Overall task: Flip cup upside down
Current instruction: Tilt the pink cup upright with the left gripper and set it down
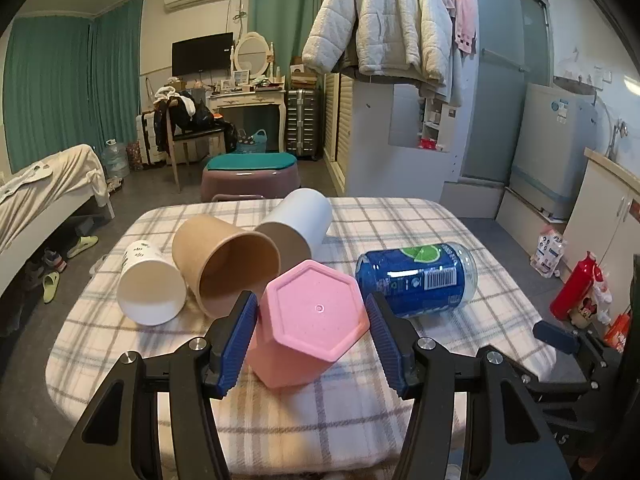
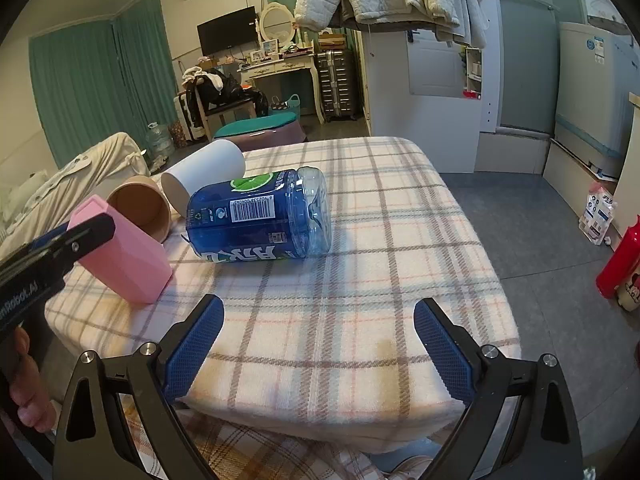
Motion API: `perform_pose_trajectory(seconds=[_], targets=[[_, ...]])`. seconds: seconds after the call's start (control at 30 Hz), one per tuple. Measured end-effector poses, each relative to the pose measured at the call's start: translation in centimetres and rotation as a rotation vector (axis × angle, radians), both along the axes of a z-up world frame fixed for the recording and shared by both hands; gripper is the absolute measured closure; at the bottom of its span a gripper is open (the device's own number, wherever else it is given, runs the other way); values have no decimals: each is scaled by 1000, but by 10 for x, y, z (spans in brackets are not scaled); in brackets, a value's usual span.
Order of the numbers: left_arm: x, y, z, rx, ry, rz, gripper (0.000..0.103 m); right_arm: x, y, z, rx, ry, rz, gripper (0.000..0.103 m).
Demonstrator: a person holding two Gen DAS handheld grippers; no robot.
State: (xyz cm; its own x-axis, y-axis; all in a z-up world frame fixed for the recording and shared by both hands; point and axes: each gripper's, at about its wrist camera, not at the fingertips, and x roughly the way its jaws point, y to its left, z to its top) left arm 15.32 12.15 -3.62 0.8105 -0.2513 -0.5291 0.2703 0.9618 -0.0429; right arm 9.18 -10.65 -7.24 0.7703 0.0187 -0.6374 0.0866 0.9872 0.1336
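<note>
**Left wrist view: pink cup tilted on the plaid bench**

The left hand-held gripper (image 1: 312, 336) brackets the pink cup (image 1: 308, 320), base up, contact unclear. The right hand-held gripper (image 2: 320, 352) gapes empty above the checked bench (image 2: 360, 280). Green curtains (image 1: 52, 88) behind.

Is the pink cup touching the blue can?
Apart. The right wrist view shows plaid tablecloth between the pink cup and the blue can.

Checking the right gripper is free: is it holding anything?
No, the right gripper is open over the plaid tablecloth with nothing between its fingers.
</note>
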Motion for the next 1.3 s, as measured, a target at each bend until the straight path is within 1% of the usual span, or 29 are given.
perform_pose_trajectory(seconds=[0.2,0.43,0.57,0.67,0.93,1.03,1.07,1.1,1.17,1.3], targets=[[16,-2,1,-40,15,-5,46,3,-1,-3,2,11,-4,7],[24,-3,3,-48,9,-7,47,9,-1,-8,7,26,-8,7],[31,2,0,-55,25,0,47,11,1,-10,5,34,-10,7],[37,7,-2,-74,37,4,47,13,2,-11,3,38,-10,7],[48,14,-6,-57,50,20,47,16,8,-11,-8,42,-9,7],[48,15,-6,-44,43,13,45,17,10,-10,-12,42,-10,6],[48,15,-6,-38,40,15,41,17,10,-9,-11,42,-10,7],[47,15,-6,-34,37,17,35,17,11,-9,-12,42,-8,7],[45,17,-4,-37,31,17,31,16,14,-7,-19,40,-6,7],[40,22,5,-39,11,16,31,13,19,0,-26,28,-5,7]])
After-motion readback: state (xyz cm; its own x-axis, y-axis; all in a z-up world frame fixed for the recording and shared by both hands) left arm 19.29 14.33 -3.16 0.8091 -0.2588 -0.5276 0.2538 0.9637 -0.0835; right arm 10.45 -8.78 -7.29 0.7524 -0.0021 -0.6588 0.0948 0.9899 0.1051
